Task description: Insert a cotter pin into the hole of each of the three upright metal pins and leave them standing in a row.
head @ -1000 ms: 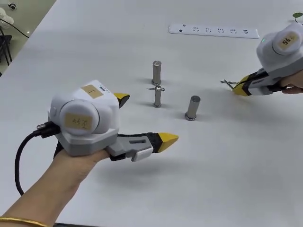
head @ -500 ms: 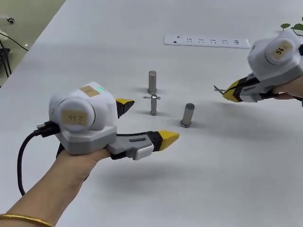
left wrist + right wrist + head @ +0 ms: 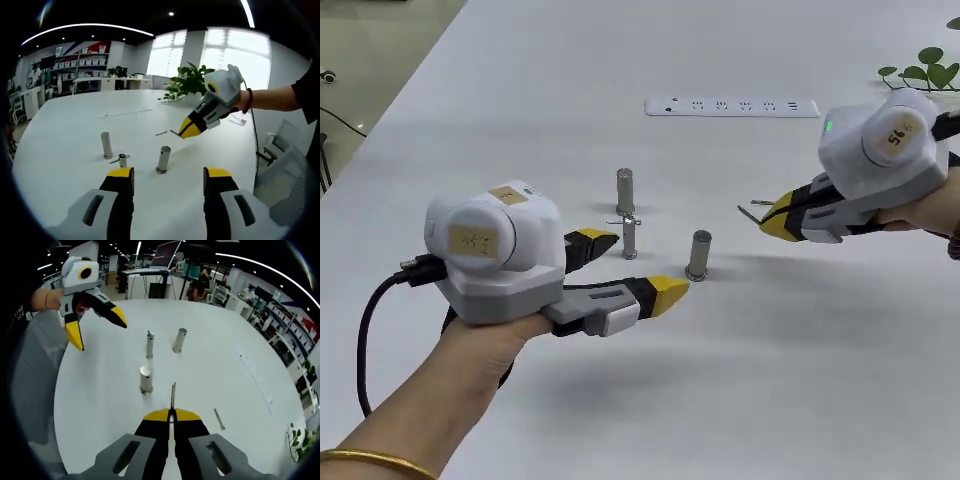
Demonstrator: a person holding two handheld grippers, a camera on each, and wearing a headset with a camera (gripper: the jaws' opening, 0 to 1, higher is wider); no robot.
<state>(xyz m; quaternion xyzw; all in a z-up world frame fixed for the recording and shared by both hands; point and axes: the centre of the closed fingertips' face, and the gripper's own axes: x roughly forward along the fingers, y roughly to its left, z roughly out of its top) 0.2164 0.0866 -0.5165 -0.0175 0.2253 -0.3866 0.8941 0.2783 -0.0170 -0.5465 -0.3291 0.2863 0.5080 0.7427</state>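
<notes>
In the head view the right claw, at middle right, pinches a cotter. The left claw, lower left, is spread and empty. At centre, the middle pin already carries one. Next, I judge, the cotter must be aimed at the hole of the near pin.

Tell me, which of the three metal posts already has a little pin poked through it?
The middle post, with a cotter pin crossing near its top. The far post and the nearest post are bare.

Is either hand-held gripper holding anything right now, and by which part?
The right hand-held gripper pinches a cotter pin by one end; the left hand-held gripper is open, empty.
</notes>
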